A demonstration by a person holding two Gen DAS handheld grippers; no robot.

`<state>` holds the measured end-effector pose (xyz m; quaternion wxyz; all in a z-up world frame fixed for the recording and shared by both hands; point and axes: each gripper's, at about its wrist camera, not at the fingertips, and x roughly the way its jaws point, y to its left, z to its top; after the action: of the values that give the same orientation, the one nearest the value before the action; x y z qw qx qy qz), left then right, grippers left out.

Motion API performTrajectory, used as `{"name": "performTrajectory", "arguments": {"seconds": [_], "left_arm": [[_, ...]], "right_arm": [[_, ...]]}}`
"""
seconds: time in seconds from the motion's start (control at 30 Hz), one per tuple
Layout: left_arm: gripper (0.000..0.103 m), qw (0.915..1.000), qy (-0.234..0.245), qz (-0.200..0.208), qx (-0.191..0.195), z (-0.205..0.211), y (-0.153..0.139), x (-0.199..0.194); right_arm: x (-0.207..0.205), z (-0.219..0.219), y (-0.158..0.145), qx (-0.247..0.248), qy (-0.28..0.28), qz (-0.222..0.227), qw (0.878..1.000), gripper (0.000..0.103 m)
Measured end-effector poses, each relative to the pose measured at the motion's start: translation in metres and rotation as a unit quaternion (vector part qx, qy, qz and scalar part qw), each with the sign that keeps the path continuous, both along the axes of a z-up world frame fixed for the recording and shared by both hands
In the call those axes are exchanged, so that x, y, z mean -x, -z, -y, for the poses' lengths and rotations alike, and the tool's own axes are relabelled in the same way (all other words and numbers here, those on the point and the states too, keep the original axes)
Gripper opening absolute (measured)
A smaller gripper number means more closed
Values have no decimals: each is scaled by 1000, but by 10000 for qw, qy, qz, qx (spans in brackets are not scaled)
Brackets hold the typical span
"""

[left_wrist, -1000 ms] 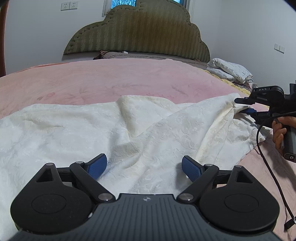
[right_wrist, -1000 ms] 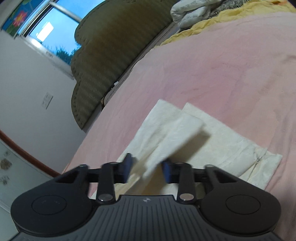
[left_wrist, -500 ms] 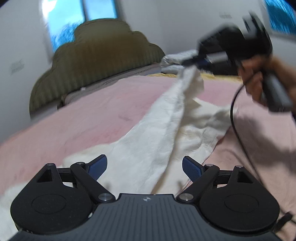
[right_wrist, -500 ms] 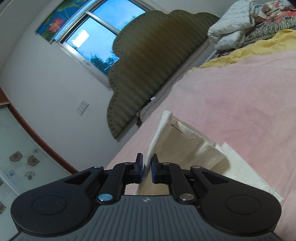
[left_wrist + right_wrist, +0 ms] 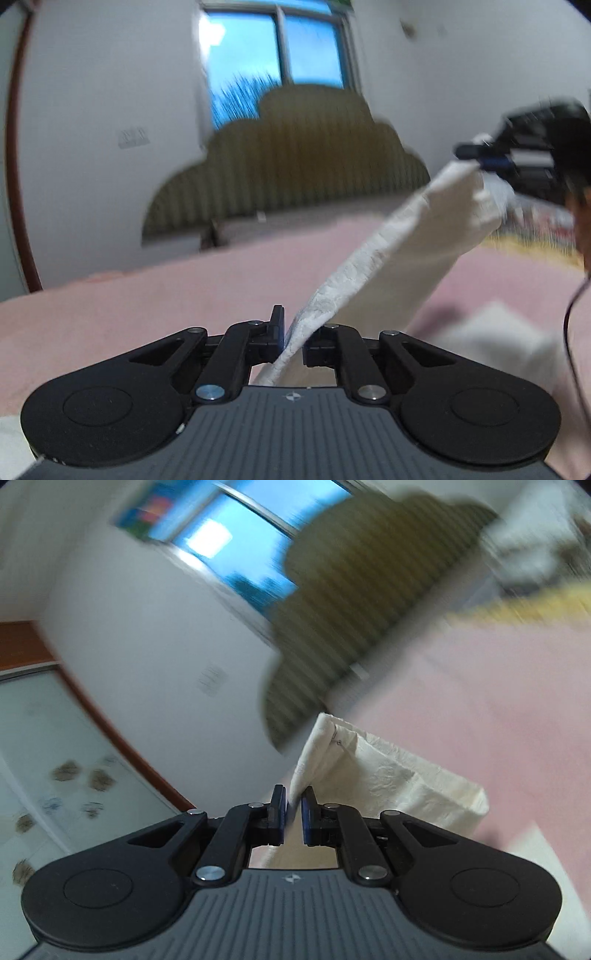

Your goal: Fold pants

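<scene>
The left claw (image 5: 293,332) has just closed on the white pants (image 5: 388,251); the right claw (image 5: 293,808) grips their other end, above the pink bed (image 5: 184,295), headboard (image 5: 295,166) behind.

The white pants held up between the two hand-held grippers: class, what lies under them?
Under the lifted white pants lies the pink bed cover, with more white cloth resting on it. What that cloth covers is hidden.

Cream-white pants of embossed floral-textured cloth (image 5: 388,258) are seen over a plain pale pink bedspread (image 5: 166,295). An olive-green, vertically ribbed scalloped headboard (image 5: 295,155) is set against white walls (image 5: 92,110), beside a blue-lit window (image 5: 277,62).
</scene>
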<state>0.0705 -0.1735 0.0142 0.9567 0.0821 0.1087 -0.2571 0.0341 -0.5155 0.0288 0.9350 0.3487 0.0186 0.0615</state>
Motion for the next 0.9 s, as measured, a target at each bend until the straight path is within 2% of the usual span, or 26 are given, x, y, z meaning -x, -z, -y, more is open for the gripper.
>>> {"name": "performTrajectory", "arguments": {"seconds": [0.03, 0.07, 0.13, 0.2, 0.27, 0.3, 0.4, 0.47, 0.53, 0.67, 0.8, 0.87, 0.9], "left_arm": [[14, 10000, 32, 36, -6, -2, -2, 2], [15, 9994, 196, -55, -271, 3, 1, 2], [15, 9935, 648, -469, -814, 14, 23, 7], [14, 9835, 1052, -927, -1139, 21, 50, 15], [13, 9748, 1356, -1210, -1291, 25, 70, 24], [13, 9723, 1424, -1252, -1369, 26, 77, 29], [10, 9711, 1493, -934, -1608, 28, 83, 40], [10, 9718, 1536, -977, -1497, 25, 77, 37], [10, 9722, 1570, -1023, -1402, 21, 75, 36], [10, 9691, 1605, -963, -1609, 34, 77, 41], [11, 9685, 1657, -859, -1647, 34, 80, 46], [22, 9666, 1712, -875, -1694, 34, 80, 45], [22, 9656, 1750, -870, -1716, 34, 80, 47]], "right_arm": [[9, -2, -2, 81, 37, 133, 9999, 9], [14, -2, 3, 116, 151, -33, 9998, 9], [21, 4, 27, 24, 413, -727, 9965, 9], [30, 17, 66, -319, 746, -1601, 9838, 9], [51, 27, 103, -829, 946, -2001, 9717, 9], [61, 28, 114, -981, 1010, -2100, 9675, 9], [87, 26, 126, -1088, 1191, -2212, 9618, 9], [100, 24, 123, -1066, 1269, -2178, 9618, 9], [108, 22, 117, -982, 1320, -2155, 9625, 9], [111, 15, 114, -631, 1409, -2306, 9607, 9], [111, 13, 115, -412, 1560, -2653, 9506, 9], [105, 14, 118, -358, 1517, -2857, 9456, 9], [106, 15, 119, -376, 1512, -2883, 9448, 10]]}}
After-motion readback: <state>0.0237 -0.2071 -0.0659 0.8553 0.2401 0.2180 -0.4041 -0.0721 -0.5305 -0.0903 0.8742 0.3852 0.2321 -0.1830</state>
